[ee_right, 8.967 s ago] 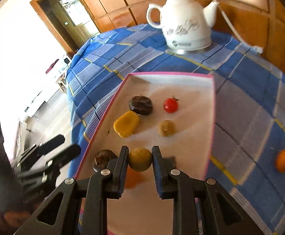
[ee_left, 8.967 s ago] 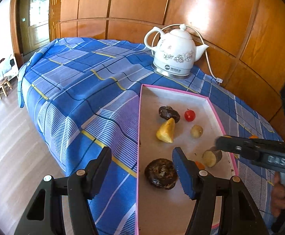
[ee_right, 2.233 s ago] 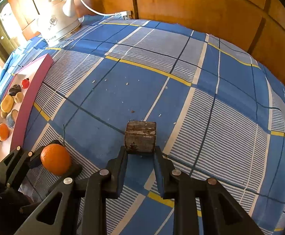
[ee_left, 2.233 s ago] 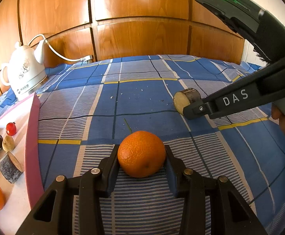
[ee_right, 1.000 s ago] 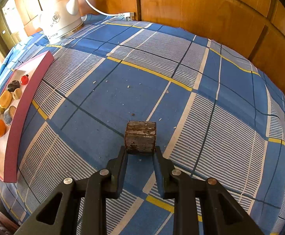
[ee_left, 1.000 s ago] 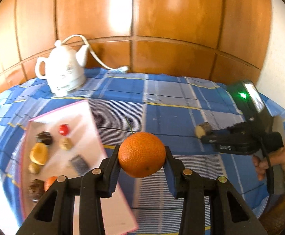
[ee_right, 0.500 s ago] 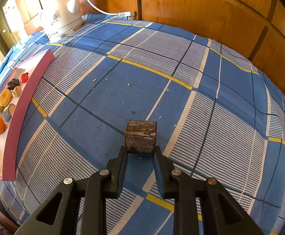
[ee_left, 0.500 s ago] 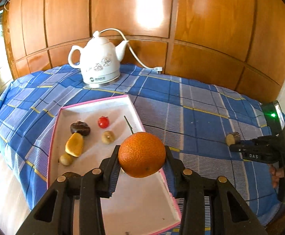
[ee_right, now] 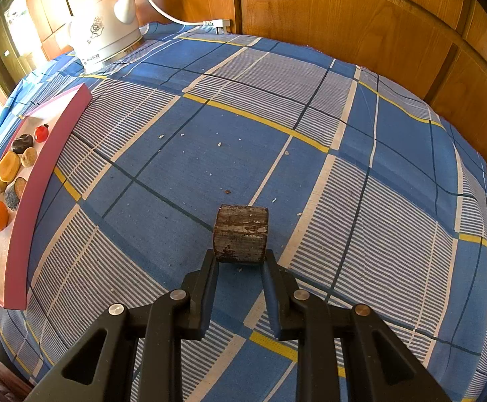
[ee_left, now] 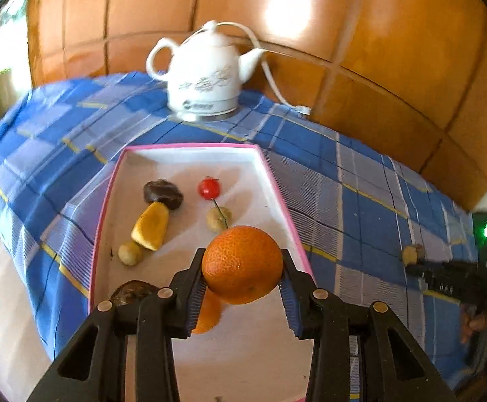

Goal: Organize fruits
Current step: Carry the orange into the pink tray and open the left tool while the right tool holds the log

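Note:
My left gripper [ee_left: 242, 276] is shut on an orange tangerine [ee_left: 242, 264] and holds it above the near part of the pink-rimmed tray [ee_left: 276, 184]. The tray holds several fruits: a red cherry tomato [ee_left: 209, 188], a dark fruit [ee_left: 162, 193], a yellow piece [ee_left: 151, 225] and another orange fruit [ee_left: 206, 315] under the fingers. My right gripper [ee_right: 240, 264] is shut on a brown cut fruit piece [ee_right: 241, 233] at the blue checked cloth. The tray also shows in the right wrist view [ee_right: 25, 214], far left.
A white electric kettle [ee_left: 206, 80] with a cord stands behind the tray, against the wood-panelled wall [ee_left: 377, 50]. The blue checked cloth [ee_right: 276, 134] covers a rounded table; its edge drops off to the left of the tray. Crumbs lie on the cloth.
My left gripper has carried the tangerine from the open cloth over to the tray and closer above it. My right gripper has stayed shut on the brown piece in the same place.

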A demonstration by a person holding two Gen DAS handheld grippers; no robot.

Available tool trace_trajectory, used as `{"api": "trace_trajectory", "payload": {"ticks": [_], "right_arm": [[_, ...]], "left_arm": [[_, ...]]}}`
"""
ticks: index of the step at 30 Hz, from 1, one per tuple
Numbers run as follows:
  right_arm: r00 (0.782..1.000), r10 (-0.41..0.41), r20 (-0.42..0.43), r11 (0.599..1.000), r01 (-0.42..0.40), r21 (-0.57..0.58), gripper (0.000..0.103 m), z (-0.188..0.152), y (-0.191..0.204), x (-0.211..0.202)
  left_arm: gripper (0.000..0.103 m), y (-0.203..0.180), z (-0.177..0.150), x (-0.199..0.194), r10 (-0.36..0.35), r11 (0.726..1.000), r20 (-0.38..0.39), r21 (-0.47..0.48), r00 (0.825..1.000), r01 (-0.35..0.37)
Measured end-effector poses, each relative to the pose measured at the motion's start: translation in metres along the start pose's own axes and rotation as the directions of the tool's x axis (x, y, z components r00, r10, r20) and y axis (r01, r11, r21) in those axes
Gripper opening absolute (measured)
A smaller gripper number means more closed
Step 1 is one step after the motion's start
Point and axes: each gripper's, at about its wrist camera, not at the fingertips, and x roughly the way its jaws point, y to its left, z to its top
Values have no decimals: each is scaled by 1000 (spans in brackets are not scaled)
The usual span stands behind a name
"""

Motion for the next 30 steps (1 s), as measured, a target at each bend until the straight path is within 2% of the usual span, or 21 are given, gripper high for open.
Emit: {"api": "trace_trajectory", "payload": {"ticks": [7,13,20,22,23,30], "right_arm": [[1000,0,-1,1000,0,1,26,1,0,0],[1000,0,-1,1000,0,0,26,1,0,0],[1000,2,-2,1000,-2,-2,26,2,1,0],[1000,4,-2,1000,-4,1,26,2,1,0],[1000,5,-1,1000,-5,2,26,2,1,0],[1000,1,-1,1000,-1,-1,26,2,1,1]], "left_arm": [[41,40,20,11,-42,989,-23,-144,999,38],[41,53,32,26,-67,977,-40,-204,997,57],[41,54,44,53,-70,978,-84,-200,994,52],[47,54,43,61,-57,979,-101,-202,993,35],[53,54,42,64,-51,980,-105,-199,993,29],[58,48,39,49,6,990,-51,-140,999,-13]]}}
